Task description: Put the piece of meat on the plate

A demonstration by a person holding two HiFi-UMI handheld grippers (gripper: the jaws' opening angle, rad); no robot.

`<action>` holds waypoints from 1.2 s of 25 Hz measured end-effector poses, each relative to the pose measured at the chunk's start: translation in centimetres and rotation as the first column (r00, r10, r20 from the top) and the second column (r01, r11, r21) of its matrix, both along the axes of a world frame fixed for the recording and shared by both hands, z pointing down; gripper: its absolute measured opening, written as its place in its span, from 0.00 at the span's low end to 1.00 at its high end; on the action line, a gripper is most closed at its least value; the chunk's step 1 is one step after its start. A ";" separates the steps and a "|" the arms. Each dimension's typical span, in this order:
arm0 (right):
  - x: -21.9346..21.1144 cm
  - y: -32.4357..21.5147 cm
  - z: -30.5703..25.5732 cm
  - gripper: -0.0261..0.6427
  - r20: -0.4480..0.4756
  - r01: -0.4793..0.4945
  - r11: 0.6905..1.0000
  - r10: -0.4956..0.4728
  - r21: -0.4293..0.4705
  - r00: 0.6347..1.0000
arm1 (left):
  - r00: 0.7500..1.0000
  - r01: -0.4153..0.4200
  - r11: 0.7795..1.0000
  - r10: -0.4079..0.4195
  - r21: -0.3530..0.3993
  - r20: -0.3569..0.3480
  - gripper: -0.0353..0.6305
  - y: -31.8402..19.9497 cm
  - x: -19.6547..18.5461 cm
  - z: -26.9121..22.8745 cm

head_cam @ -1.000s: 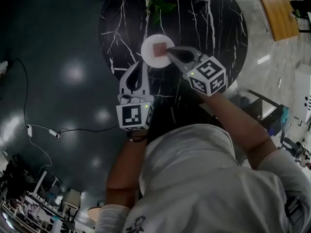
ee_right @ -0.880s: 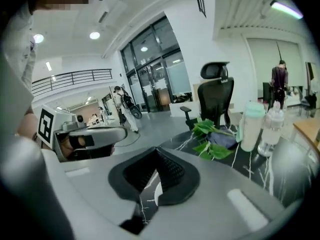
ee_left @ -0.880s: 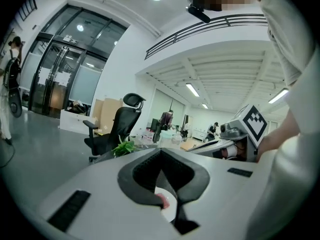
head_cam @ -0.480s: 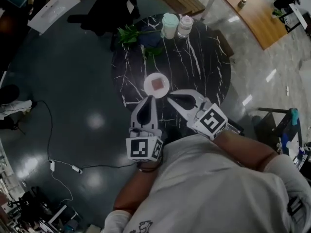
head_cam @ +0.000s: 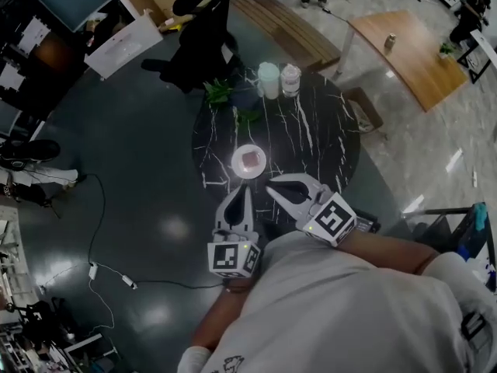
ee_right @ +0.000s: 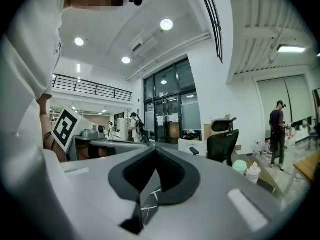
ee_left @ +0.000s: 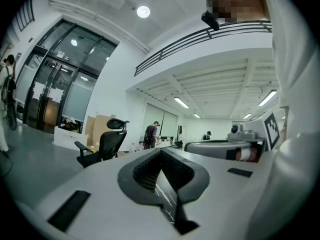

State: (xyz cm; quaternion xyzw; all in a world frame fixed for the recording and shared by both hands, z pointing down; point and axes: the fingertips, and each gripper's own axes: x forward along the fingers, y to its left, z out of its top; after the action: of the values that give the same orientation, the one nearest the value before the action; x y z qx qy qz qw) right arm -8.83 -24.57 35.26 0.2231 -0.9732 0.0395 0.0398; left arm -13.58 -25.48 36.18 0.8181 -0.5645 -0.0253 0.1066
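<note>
A reddish-brown piece of meat (head_cam: 249,159) lies on a small white plate (head_cam: 237,168) near the front edge of the round black marble table (head_cam: 311,138). Both grippers are held level close to the person's chest, well above the table and short of the plate. The left gripper (head_cam: 244,190) is shut with nothing between its jaws; its tips meet in the left gripper view (ee_left: 161,150). The right gripper (head_cam: 269,186) is shut and empty too, seen closed in the right gripper view (ee_right: 155,149). Neither one touches the plate or the meat.
At the table's far edge stand a mint cup (head_cam: 268,78), a clear jar (head_cam: 290,78) and a green plant (head_cam: 221,93). A black office chair (head_cam: 198,41) and a wooden bench (head_cam: 283,26) lie beyond. A cable (head_cam: 101,231) runs over the dark floor at left.
Both grippers, still shut, have pulled back from the plate toward the person's body and risen. The table and plate now look smaller and farther below.
</note>
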 end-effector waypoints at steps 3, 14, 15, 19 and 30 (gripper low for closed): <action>1.8 2.8 0.0 0.04 -0.006 0.061 0.998 -0.060 0.003 0.998 | 1.000 0.022 1.000 -0.022 0.007 0.000 0.06 2.4 2.6 -0.1; 7.6 11.9 0.7 0.04 0.011 0.178 0.984 -0.178 -0.006 0.984 | 0.988 0.155 0.986 -0.156 0.060 0.006 0.06 12.2 7.9 -1.4; 7.9 13.0 0.8 0.04 0.013 0.189 0.982 -0.189 -0.009 0.982 | 0.986 0.163 0.985 -0.164 0.062 0.010 0.06 13.3 8.1 -1.3; 8.4 16.1 0.9 0.04 0.016 0.212 0.977 -0.212 -0.016 0.977 | 0.982 0.185 0.981 -0.187 0.063 0.020 0.06 16.4 8.5 -1.0; 8.2 22.8 1.8 0.04 0.047 0.169 0.984 -0.167 -0.060 0.985 | 0.989 0.144 0.989 -0.145 0.040 0.015 0.06 21.7 8.7 -0.6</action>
State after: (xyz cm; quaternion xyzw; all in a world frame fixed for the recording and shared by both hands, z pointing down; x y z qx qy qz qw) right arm -0.62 -1.74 37.08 0.1379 -0.9874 0.0715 0.0298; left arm -4.91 -3.82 35.56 0.7773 -0.6225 -0.0366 0.0835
